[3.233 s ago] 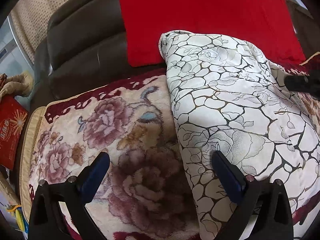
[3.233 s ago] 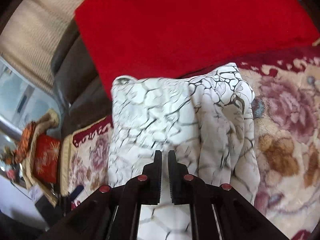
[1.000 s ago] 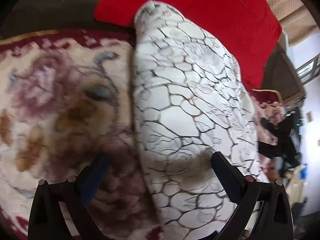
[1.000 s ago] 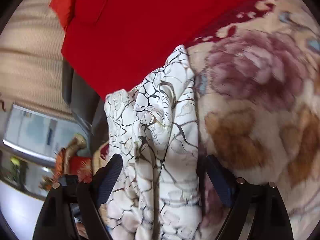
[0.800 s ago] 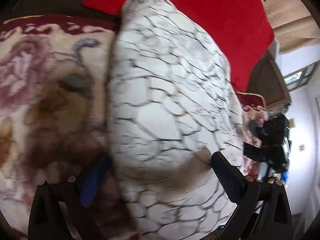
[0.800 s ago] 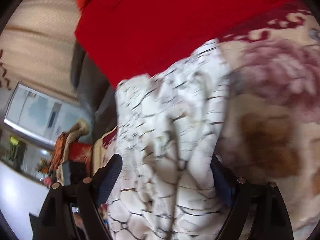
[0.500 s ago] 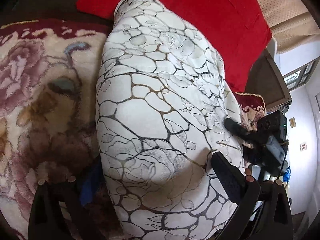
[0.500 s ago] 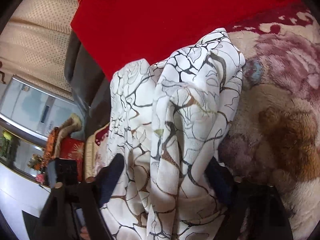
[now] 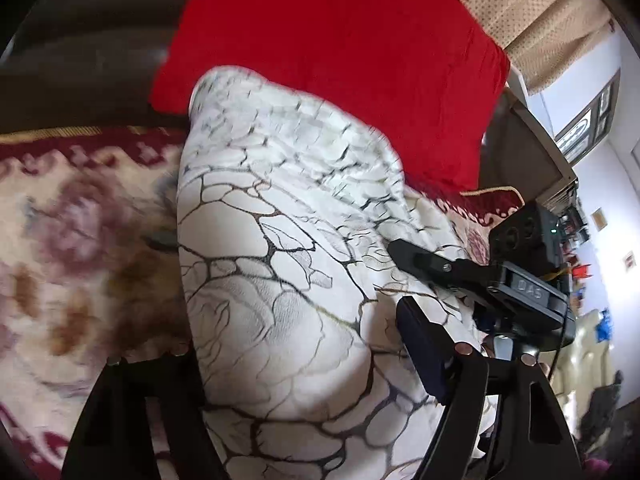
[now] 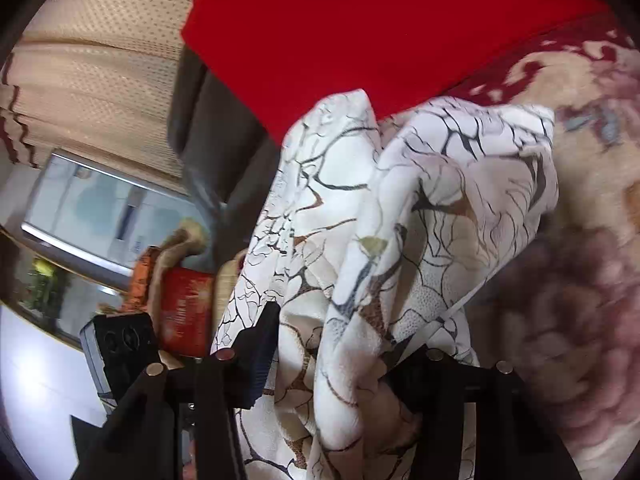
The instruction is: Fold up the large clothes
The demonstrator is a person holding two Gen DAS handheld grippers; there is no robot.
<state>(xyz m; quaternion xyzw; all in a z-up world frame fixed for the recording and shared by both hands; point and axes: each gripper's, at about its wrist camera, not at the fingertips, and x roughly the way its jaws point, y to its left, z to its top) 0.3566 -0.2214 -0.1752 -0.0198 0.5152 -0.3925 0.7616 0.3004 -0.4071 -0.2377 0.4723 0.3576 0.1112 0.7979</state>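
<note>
Plush floral blanket [image 9: 60, 248] in cream, pink and maroon covers the seat of a dark sofa [image 9: 80, 52] in the left wrist view, with a bright red cushion [image 9: 340, 52] leaning on the backrest behind it. On the blanket lies the folded white garment with a dark cracked-vein print [image 9: 272, 264], a thick bundle running from the cushion's lower edge down toward the camera. The left tongs [image 9: 304, 364] straddle its near end: the right finger presses into the cloth, the left finger is mostly hidden behind the bundle's edge, and their jaws have just been closing with the fabric between them. Whether both pads bite already cannot be told. Farther right, the black right tongs [image 9: 404, 256] reach into the bundle's far side, with the pale room wall beyond.

From the right wrist view, a beige dotted curtain [image 10: 92, 72] and a window fill the upper left, the red cushion [image 10: 380, 28] the top, the floral blanket [image 10: 580, 280] the right. The white garment [image 10: 420, 220] rises in bunched, layered folds between the right tongs [image 10: 344, 344]; their jaws have just been closing too, and the cloth swells between them, touching the left finger and covering the right one's tip, so a firm grip cannot be confirmed. A red box [image 10: 182, 308] and the other tool's black body [image 10: 120, 344] sit low on the left.
</note>
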